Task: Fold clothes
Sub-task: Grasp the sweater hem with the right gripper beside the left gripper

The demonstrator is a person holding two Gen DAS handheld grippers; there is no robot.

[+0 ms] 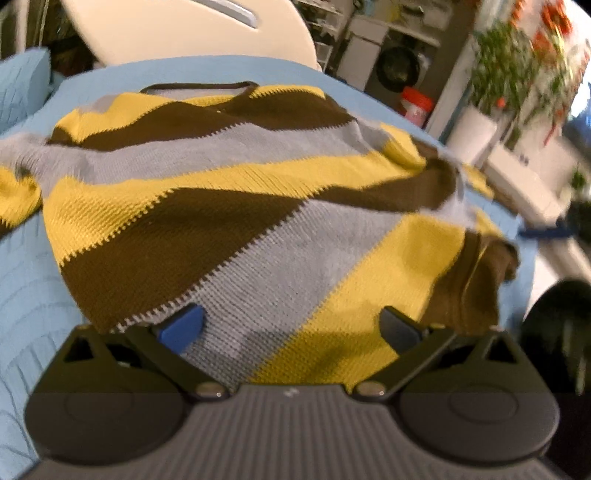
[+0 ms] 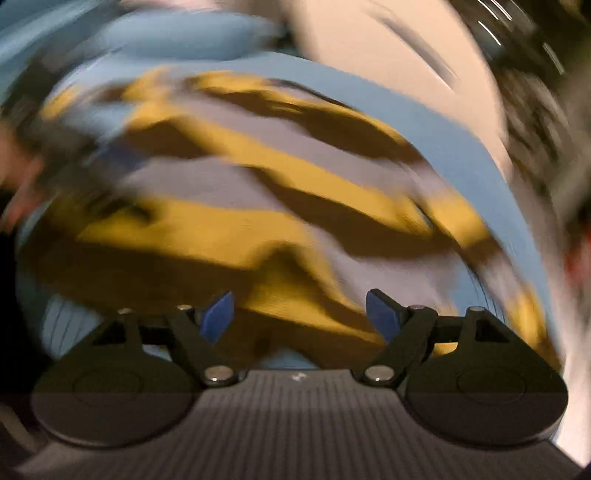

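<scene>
A knitted sweater (image 1: 236,192) with diagonal yellow, brown and grey stripes lies spread on a light blue bed cover (image 1: 33,295), neckline at the far side. One sleeve (image 1: 436,181) is folded in across its right side, and brown ribbing bunches at the near right corner. My left gripper (image 1: 291,326) is open, its blue-padded fingers wide apart just above the sweater's near hem. The right wrist view is heavily motion-blurred. There the same sweater (image 2: 258,206) fills the middle, and my right gripper (image 2: 301,314) is open over its near edge with nothing between the pads.
A cream headboard (image 1: 184,26) stands behind the bed, with a blue pillow (image 1: 22,85) at far left. To the right are a washing machine (image 1: 399,66), a red-lidded jar (image 1: 417,103), potted plants (image 1: 509,74) and a dark round object (image 1: 557,317).
</scene>
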